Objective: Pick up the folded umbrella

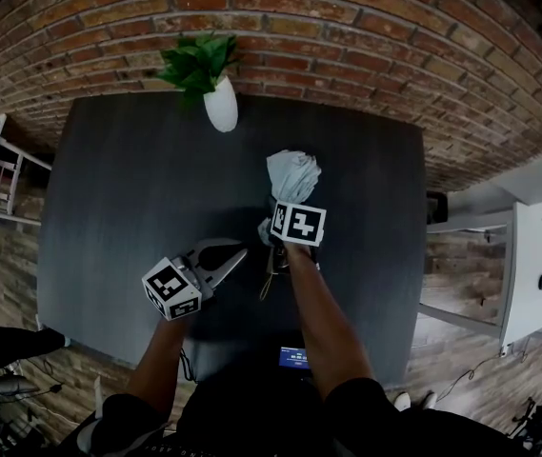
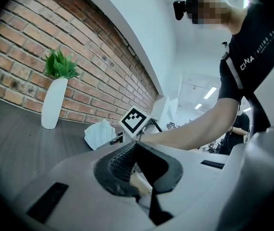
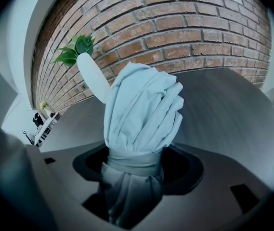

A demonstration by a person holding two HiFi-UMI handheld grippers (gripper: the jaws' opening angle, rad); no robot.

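Your umbrella (image 3: 141, 114) is pinched at its strap by your right gripper (image 3: 136, 177), its pale folded canopy jutting past the jaws over the middle of the dark table (image 1: 109, 188). Your left gripper (image 2: 136, 160) is pressed together on nothing, just beside. A white vase (image 1: 221, 106) stands by the brick wall (image 1: 347, 27).

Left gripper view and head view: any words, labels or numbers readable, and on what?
"CINA", or close to it: white print on the person's shirt.
Small print on the shirt sleeve: too blurred to read.
Blue screen: too small to read.
Marker cubes: square patterns only, no words.
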